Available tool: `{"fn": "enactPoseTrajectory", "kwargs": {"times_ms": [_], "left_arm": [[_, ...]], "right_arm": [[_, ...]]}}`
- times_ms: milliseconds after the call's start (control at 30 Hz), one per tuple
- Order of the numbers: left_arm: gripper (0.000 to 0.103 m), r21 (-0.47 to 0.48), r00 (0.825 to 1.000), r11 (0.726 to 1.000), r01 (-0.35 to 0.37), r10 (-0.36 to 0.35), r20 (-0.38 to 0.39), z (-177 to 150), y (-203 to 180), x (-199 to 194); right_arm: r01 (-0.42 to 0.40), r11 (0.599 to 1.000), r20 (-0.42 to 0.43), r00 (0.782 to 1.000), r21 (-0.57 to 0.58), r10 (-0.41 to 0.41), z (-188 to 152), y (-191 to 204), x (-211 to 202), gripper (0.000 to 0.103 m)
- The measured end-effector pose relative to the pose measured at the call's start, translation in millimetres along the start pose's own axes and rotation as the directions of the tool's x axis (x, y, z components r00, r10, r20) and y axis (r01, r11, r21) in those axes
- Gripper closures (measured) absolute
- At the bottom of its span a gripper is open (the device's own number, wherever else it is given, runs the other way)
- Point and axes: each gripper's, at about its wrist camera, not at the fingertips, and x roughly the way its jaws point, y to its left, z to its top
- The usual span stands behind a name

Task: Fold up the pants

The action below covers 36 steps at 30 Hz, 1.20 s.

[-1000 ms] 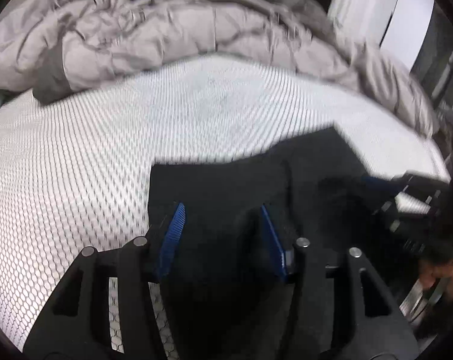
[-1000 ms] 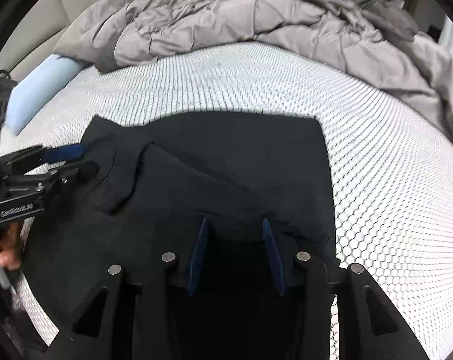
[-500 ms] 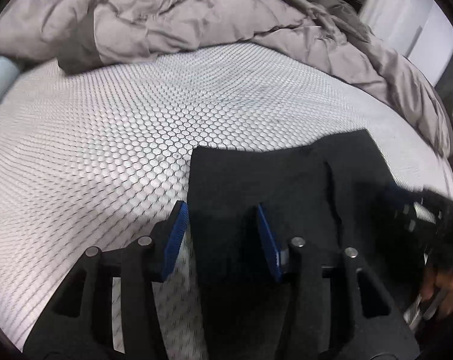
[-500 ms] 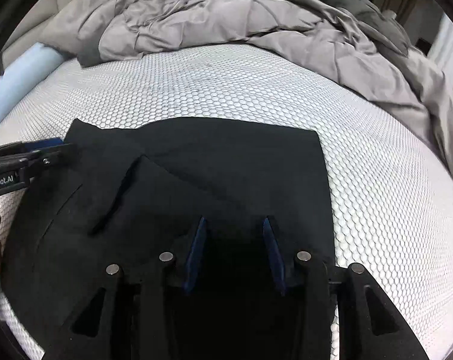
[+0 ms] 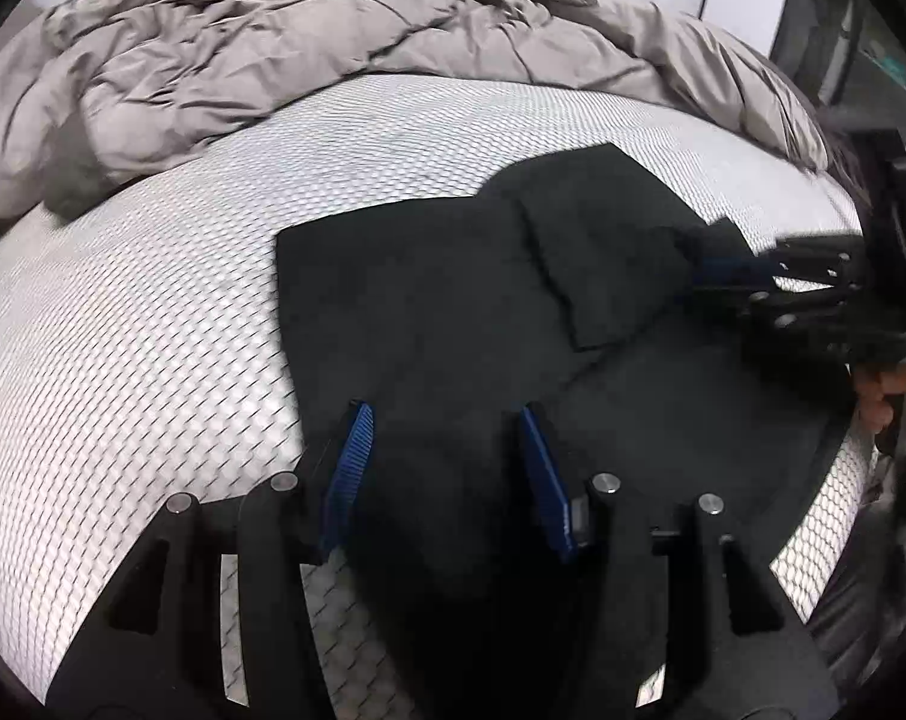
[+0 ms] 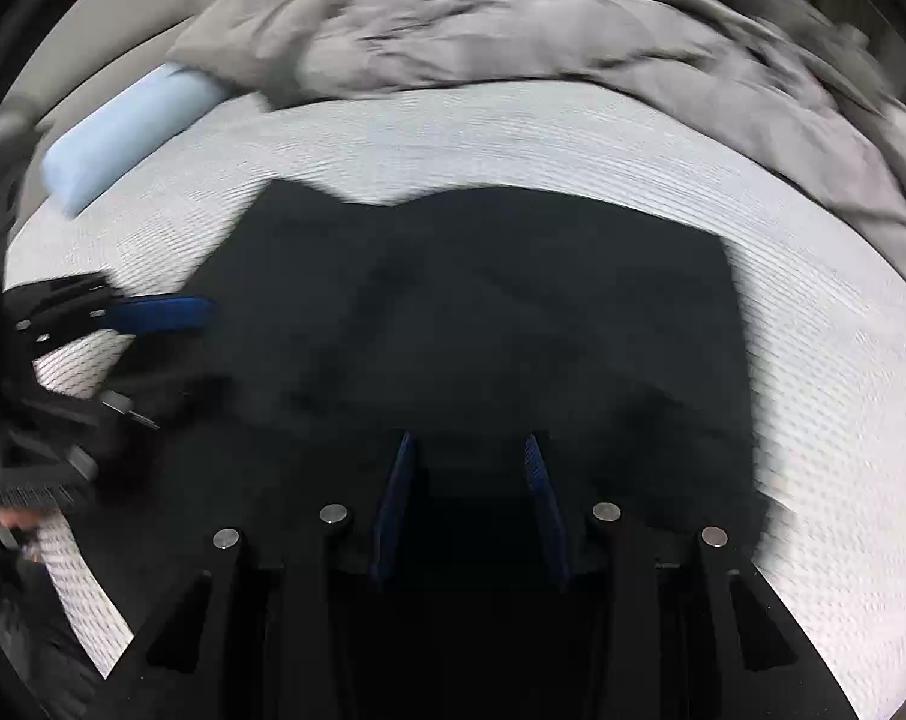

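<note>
Your black fabric pants [image 5: 453, 324] lie flat on the white honeycomb-patterned mattress cover [image 5: 141, 324], towards its near edge, with a smaller folded flap [image 5: 597, 252] on top on the side nearest your right hand. One straight edge of the pants runs close to the blue pads of your left gripper [image 5: 444, 462], and white cover shows just beyond that edge.

Your left gripper hangs over that side of the pants with its jaws apart and opening; dark cloth fills the gap between the pads, but whether the pads are pressing on it cannot be made out. Your right gripper [image 6: 468, 504] stands over the near edge of the pants with its jaws closing. The cloth lies between the blue pads there too, and the blurred right wrist view does not show whether they have bitten onto it.

From the left wrist view, the right gripper reaches in from the side with your hand [image 5: 891, 384] behind it, its blue finger [image 5: 729, 270] at the flap's edge.

A crumpled grey quilted duvet [image 5: 309, 48] is heaped along the far edge of the bed. A pale blue pillow [image 6: 129, 138] sits at the far left corner, just beside the duvet and well apart from the pants.
</note>
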Motion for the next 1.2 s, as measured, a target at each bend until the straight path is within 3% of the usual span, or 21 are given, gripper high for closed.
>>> {"fn": "enactPoseTrajectory", "kwargs": {"times_ms": [67,167,233,300,367,433,500,600,633,667,800,900,1033,1100,1167,1200], "left_arm": [[0.060,-0.022,1.000,0.999,-0.024,0.024,0.018,-2,-2,-15],[0.060,0.009,0.996,0.998,0.055,-0.055,0.064,1,-15,-30],[0.060,0.079,0.991,0.989,0.123,-0.126,0.036,-2,-38,-24],[0.060,0.138,0.992,0.982,0.127,-0.124,-0.028,-10,-54,-12],[0.059,0.215,0.996,0.973,0.087,-0.083,-0.027,-24,-62,-9],[0.058,0.249,0.997,0.965,0.083,-0.078,-0.028,-37,-60,-20],[0.055,0.258,0.996,0.961,0.094,-0.089,-0.032,-50,-56,-33],[0.054,0.240,0.996,0.967,0.085,-0.083,-0.017,-61,-43,-50],[0.054,0.208,0.996,0.974,0.085,-0.084,-0.014,-61,-38,-56],[0.054,0.172,0.996,0.981,0.089,-0.089,-0.006,-61,-33,-61],[0.053,0.042,0.985,0.989,0.144,-0.147,0.088,-52,-38,-80],[0.053,-0.027,0.968,0.974,0.224,-0.219,0.125,-39,-56,-73],[0.053,0.018,0.966,0.969,0.247,-0.248,0.075,-27,-99,-42],[0.053,0.079,0.969,0.966,0.246,-0.247,0.005,-32,-127,-26],[0.050,0.148,0.982,0.971,0.190,-0.189,-0.022,-41,-148,-14],[0.048,0.184,0.987,0.969,0.162,-0.160,-0.026,-43,-155,-12]], "right_arm": [[-0.066,0.997,0.040,0.997,0.038,0.064,-11,-15,-15,0.071],[-0.072,0.997,0.103,0.992,0.023,0.069,-13,5,-40,0.069],[-0.148,0.988,0.126,0.980,-0.044,0.152,-12,32,-48,0.067],[-0.168,0.982,0.098,0.979,-0.085,0.176,-10,49,-36,0.066],[-0.123,0.984,0.018,0.992,-0.127,0.126,-16,58,-16,0.066],[-0.074,0.988,0.010,0.997,-0.136,0.076,-25,47,-17,0.066],[0.031,0.991,0.029,0.999,-0.133,-0.027,-37,23,-32,0.067],[-0.020,0.999,0.071,0.997,-0.040,0.023,-62,-19,-61,0.067],[-0.003,1.000,0.072,0.997,0.029,0.001,-69,-34,-68,0.051],[-0.008,0.998,0.077,0.997,0.069,0.002,-73,-41,-72,0.049],[-0.089,0.986,0.132,0.989,0.138,0.070,-73,-56,-88,0.049],[-0.208,0.958,0.182,0.968,0.200,0.172,-78,-62,-97,0.049],[-0.356,0.889,0.183,0.932,0.286,0.314,-70,-64,-81,0.049],[-0.365,0.877,0.163,0.930,0.313,0.329,-68,-64,-72,0.049],[-0.384,0.862,0.164,0.923,0.331,0.349,-69,-67,-67,0.051],[-0.422,0.840,0.179,0.906,0.341,0.383,-66,-69,-64,0.051]]}}
